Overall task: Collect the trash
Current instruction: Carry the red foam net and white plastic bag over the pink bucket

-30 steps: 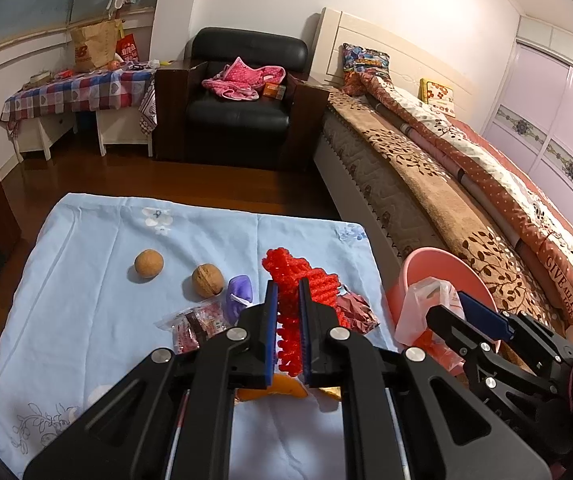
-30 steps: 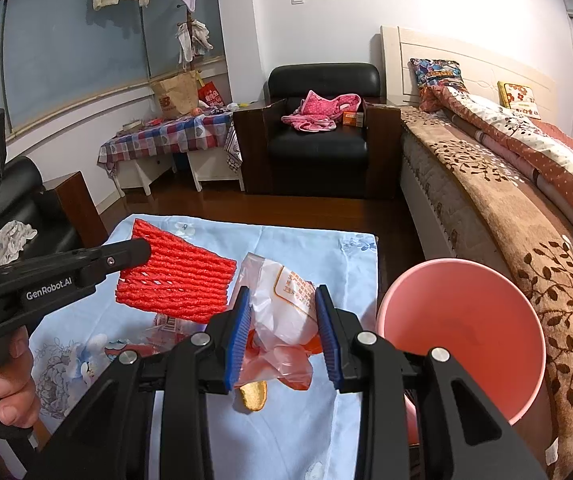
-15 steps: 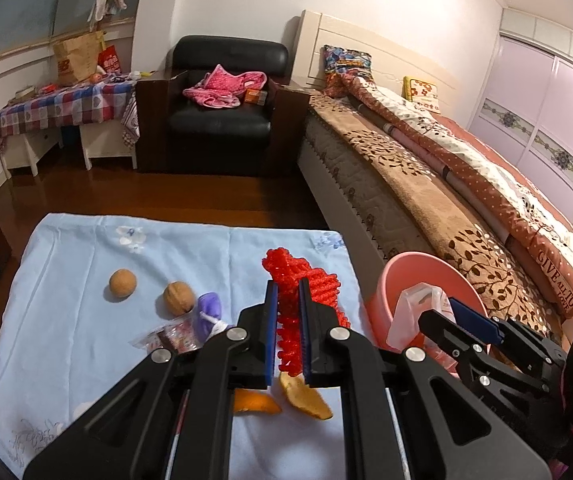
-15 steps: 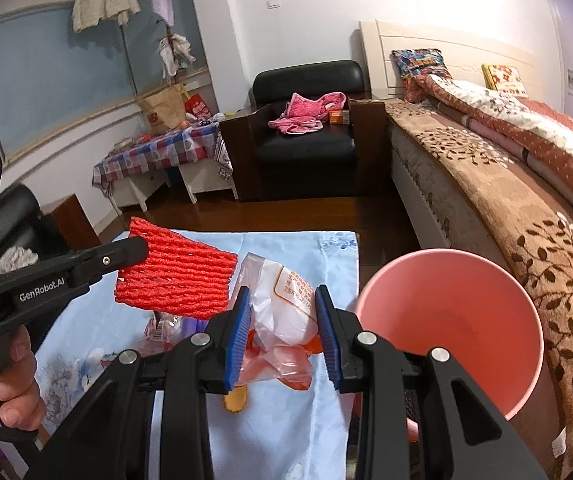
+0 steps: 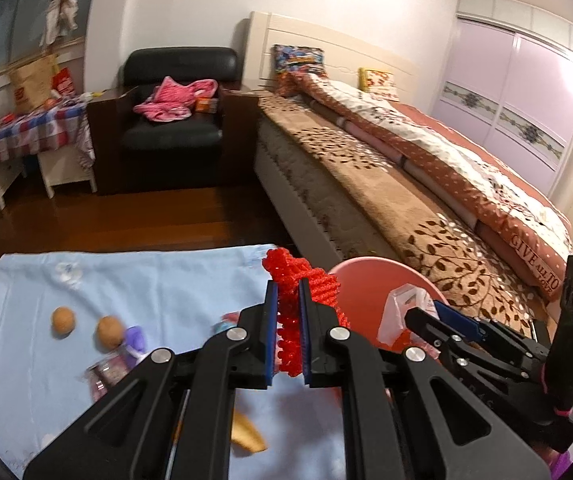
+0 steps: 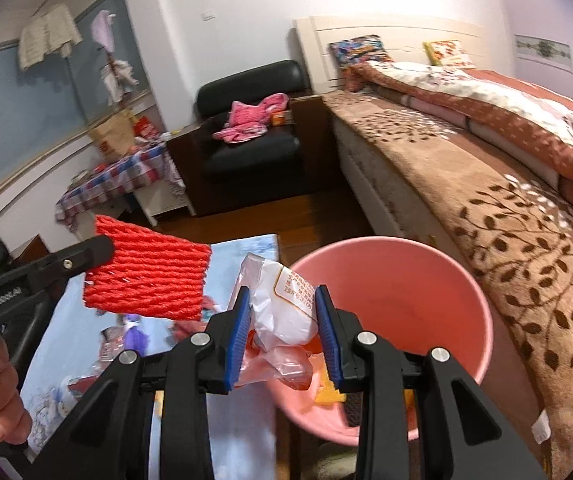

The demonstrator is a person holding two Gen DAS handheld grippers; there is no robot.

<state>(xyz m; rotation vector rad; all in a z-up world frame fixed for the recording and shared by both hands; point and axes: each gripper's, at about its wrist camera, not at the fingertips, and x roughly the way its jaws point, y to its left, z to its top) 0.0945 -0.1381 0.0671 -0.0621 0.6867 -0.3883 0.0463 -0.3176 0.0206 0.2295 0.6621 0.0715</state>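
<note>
Right gripper point(image 6: 282, 312) clamping plastic bag point(image 6: 282, 304), pink bin point(image 6: 426, 280) just beyond

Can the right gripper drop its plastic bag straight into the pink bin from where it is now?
Probably yes. The right gripper, clamped on the plastic bag, hangs over the near rim of the pink bin, whose mouth is open, with nothing between them.

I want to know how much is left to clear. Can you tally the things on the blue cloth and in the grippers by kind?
Red foam net, in left gripper: 1
Plastic bag, in right gripper: 1
Walnuts on the blue cloth: 2
Purple wrapper: 1
Clear snack packet: 1
Orange peel: 1
Total: 7, counting only what shows clearly.
</note>
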